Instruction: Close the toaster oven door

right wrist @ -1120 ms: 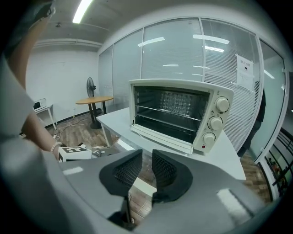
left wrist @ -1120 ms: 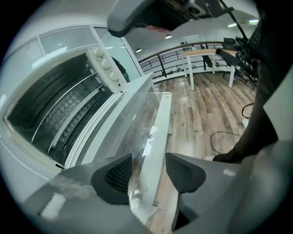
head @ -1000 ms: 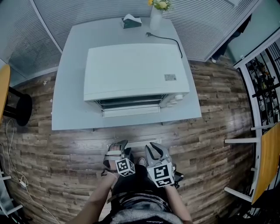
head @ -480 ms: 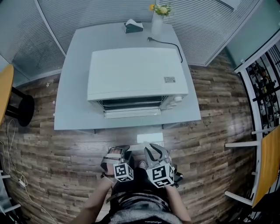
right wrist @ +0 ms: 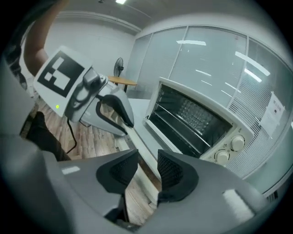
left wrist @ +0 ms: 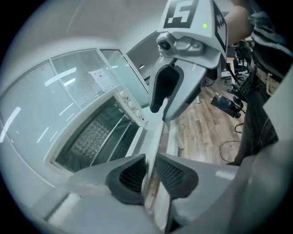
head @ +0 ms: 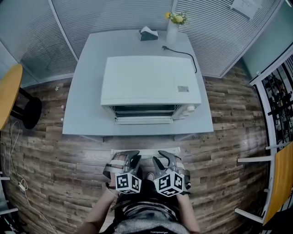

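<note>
— Toaster oven (head: 150,82)?
— Stood on the grey table (head: 87,109), with door (head: 143,120) hanging open at the front
— Left gripper (left wrist: 150,170)?
— Just been closing, down to a narrow slit, gripped nothing
— Right gripper (right wrist: 147,170)?
— Just been opening, stood wide, empty; all 2 held well short of the table

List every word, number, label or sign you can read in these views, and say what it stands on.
No text here can be read.
Small grey label on top of the white toaster oven: too small to read.
White paper sheet on the window blinds: print too small to read.
Markings round the oven's round control knobs: blurred, unreadable.
</note>
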`<state>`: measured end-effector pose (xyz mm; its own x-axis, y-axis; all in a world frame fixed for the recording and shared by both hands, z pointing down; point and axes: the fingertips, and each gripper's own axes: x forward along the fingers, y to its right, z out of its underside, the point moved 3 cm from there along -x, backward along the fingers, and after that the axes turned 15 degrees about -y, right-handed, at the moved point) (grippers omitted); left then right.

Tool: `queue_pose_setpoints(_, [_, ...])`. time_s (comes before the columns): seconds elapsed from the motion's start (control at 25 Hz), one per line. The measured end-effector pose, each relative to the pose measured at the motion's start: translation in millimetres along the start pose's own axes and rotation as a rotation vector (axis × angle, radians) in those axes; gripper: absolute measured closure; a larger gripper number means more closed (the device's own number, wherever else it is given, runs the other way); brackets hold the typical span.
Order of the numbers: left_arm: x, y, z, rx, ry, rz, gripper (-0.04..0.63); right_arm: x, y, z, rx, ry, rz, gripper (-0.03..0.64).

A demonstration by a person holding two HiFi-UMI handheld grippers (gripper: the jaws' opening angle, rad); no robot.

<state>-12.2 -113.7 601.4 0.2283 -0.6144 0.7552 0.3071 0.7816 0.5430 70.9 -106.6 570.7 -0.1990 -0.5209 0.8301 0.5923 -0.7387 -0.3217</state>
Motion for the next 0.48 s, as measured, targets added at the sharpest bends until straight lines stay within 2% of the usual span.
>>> queue_pose_setpoints(0.12, [-7,-20,-8,0.032,0.015,-0.047,0.525,3,10,-7,-0.066,-0.034,0.075,0.497])
queue_pose_setpoints(0.28, [-13,-39,-15,0.043,0.045,-0.072,0.525,3,27,-20,-0.108,-0.045,0.145,0.523])
queue_pose_setpoints(0.4, [-21,-50,-17,-0.025,0.088,-0.071,0.505,0,37,-28,-0.099,-0.032,0.163,0.523])
queue_pose_setpoints(0.48, [-29,-55,-16,-0.096,0.113,-0.013,0.462,-2,45,-35,-0.078,-0.016,0.17,0.52])
